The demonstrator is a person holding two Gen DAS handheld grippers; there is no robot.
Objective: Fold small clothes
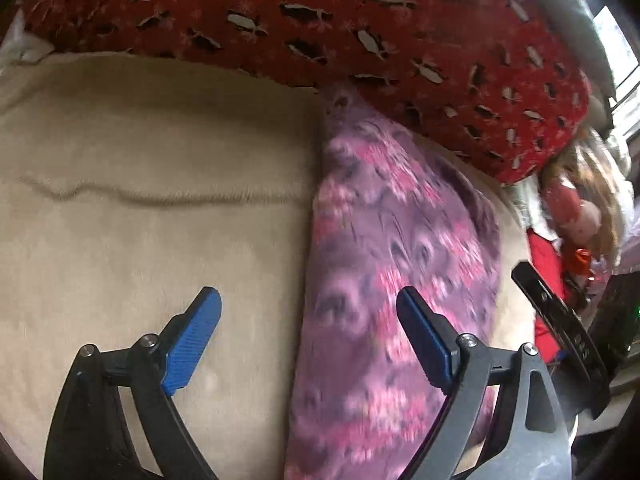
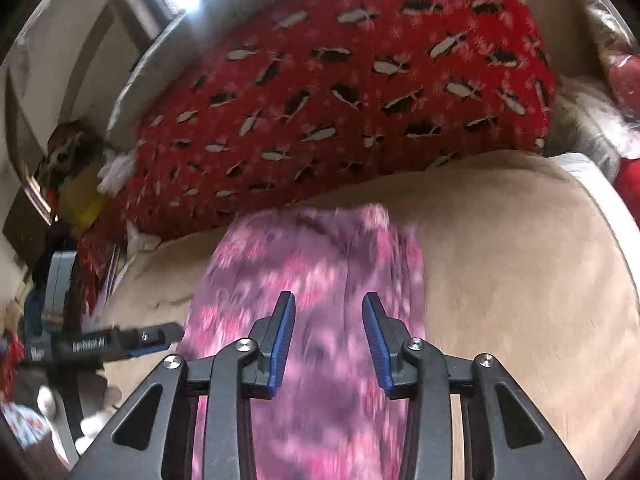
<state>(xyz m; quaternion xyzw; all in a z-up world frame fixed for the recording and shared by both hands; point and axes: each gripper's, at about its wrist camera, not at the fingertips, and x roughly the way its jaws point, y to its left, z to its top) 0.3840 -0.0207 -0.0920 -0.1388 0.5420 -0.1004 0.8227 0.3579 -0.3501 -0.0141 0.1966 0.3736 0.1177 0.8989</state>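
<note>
Two open grippers (image 1: 308, 312) (image 2: 329, 310) above one purple garment (image 2: 316, 264).

right tool (image 2: 329, 334) parted over blurred pink-purple garment (image 2: 320, 256) on beige blanket (image 2: 500, 240), red cloth (image 2: 340, 92) behind

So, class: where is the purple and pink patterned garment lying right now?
The purple and pink garment lies as a long strip on the beige blanket, its far end near the red patterned cushion. In the left wrist view it lies right of centre.
</note>
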